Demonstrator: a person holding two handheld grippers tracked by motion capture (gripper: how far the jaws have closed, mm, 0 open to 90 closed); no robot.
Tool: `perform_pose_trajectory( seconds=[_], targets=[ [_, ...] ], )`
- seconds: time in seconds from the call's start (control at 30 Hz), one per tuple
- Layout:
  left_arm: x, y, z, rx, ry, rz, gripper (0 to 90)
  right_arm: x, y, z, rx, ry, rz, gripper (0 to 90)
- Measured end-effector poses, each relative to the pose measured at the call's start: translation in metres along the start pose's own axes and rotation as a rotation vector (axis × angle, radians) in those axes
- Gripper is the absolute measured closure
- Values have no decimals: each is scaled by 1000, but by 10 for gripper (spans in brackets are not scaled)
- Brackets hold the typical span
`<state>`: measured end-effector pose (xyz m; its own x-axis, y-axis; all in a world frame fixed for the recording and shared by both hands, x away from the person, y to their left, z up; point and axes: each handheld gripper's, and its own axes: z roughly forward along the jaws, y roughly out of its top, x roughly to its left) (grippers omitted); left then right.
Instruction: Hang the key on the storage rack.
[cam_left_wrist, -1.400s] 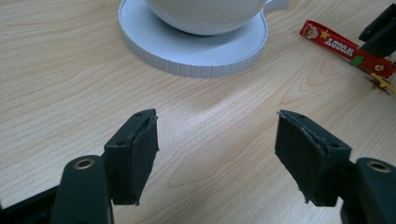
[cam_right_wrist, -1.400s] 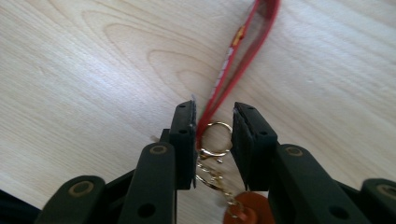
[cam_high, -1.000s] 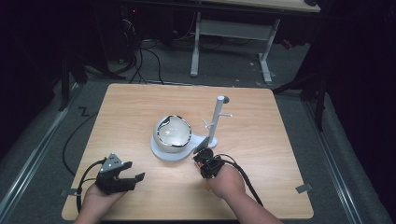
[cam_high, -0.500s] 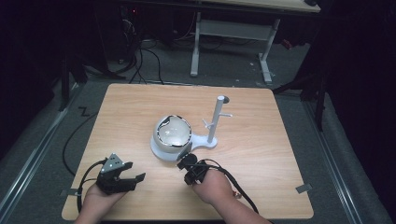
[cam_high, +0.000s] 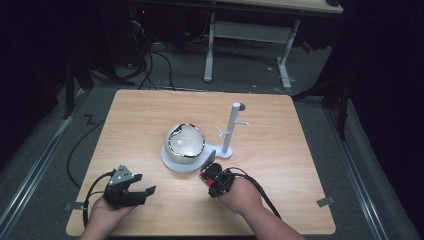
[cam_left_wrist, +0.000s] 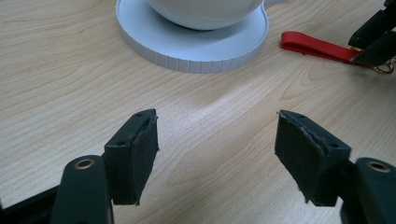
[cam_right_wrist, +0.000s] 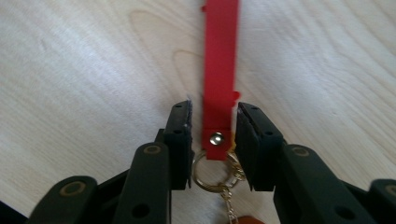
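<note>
**On table, near edge: red key strap released beside dish**

Between right gripper (cam_right_wrist: 213, 140) jaws: red strap (cam_right_wrist: 220, 60) lying flat on table (cam_high: 150, 120), riveted end and metal ring (cam_right_wrist: 210, 172) in the gap, pads standing just off both strap edges, no pinch visible. Jaws just been opening, strap between them but not pressed. In high view, right gripper (cam_high: 210, 177) just beside white dish (cam_high: 182, 165), near stand (cam_high: 231, 130); strap (cam_high: 204, 173) tip showing red at gripper nose. From left gripper view, strap (cam_left_wrist: 317, 45) stretched on table right of dish (cam_left_wrist: 191, 46), far end under the other gripper.

Handling, judged: light, limp webbing or soft plastic; no breakage risk; likely to droop and swing once lifted. Ring and chain loose, apt to dangle and snag. Thin profile flat on wood hard to get pads under. Best hold judged across stiffer riveted end, pads on both flat edges, or at ring.

Left gripper (cam_left_wrist: 219, 149) spread wide, nothing between pads, resting low over bare table; in high view left gripper (cam_high: 131, 189) at near left, well apart from dish.

Against earlier frames: right hand drawn nearer to table's front edge and slightly leftward from its place at stand's base; left hand, dish, bowl (cam_high: 186, 142) and stand unchanged in place.
</note>
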<state>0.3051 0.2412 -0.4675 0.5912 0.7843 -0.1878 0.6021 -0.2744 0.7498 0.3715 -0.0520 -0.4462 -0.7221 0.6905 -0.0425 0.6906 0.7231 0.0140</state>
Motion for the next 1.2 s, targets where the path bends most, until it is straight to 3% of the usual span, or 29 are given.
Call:
perform_pose_trajectory(
  seconds=[0.13, 0.57, 0.8, 1.03, 1.2],
  targets=[
    [0, -1, 0, -4, 0, -6, 306, 3, 1, 4, 13, -4, -32, 654],
    [1, -1, 0, 2, -2, -1, 307, 5, 4, 8, 6, -34, -26, 684],
    [0, -1, 0, 6, -4, 4, 306, 12, 7, 5, -8, -1, -46, 732],
    [0, -1, 0, 7, -7, 4, 307, 11, 4, 8, 32, 16, -52, 647],
    [-1, 0, 1, 6, -10, 3, 307, 14, 4, 8, 27, 20, -53, 728]
  ],
)
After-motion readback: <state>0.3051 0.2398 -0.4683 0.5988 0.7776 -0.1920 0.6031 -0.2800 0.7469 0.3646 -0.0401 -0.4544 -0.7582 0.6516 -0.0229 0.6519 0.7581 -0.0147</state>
